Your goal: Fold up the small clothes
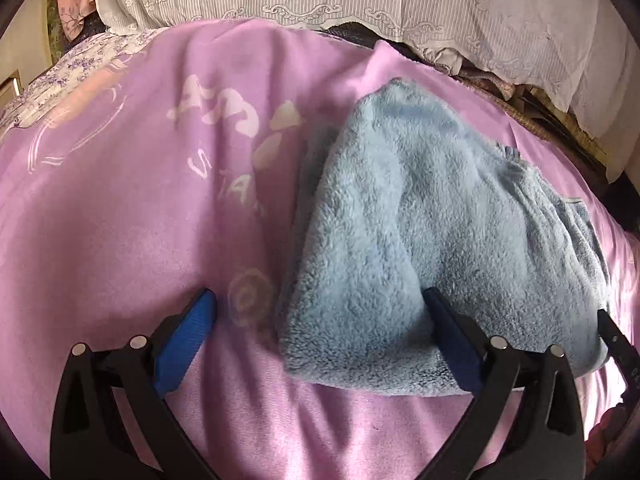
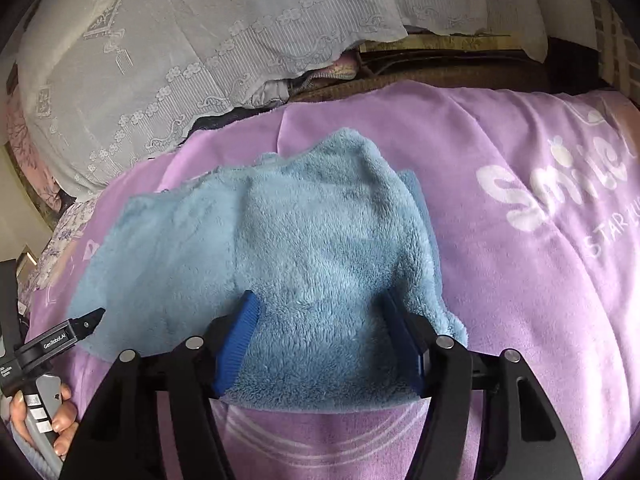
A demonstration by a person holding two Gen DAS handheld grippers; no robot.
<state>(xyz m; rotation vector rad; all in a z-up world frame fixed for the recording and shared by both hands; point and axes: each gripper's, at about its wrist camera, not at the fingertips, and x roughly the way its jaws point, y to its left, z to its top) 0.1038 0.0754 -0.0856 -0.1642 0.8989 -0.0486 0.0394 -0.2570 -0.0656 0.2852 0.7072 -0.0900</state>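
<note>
A light blue fleece garment (image 1: 420,216) lies folded on a purple blanket (image 1: 120,220). My left gripper (image 1: 318,293) is open wide over the garment's near left corner. Its left pad (image 1: 188,336) rests over bare blanket, and its right pad (image 1: 452,340) sinks into the fleece. In the right wrist view the same garment (image 2: 304,220) fills the middle. My right gripper (image 2: 320,296) is open and straddles the garment's near edge, with fleece bulging between both blue pads and spreading past them on either side.
A white lace cloth (image 2: 180,60) covers bedding behind the blanket, with a dark gap and a brown edge (image 2: 440,76) beside it. A hand (image 2: 40,412) holds the left gripper's handle at the lower left. The blanket (image 2: 540,280) with white lettering stretches to the right.
</note>
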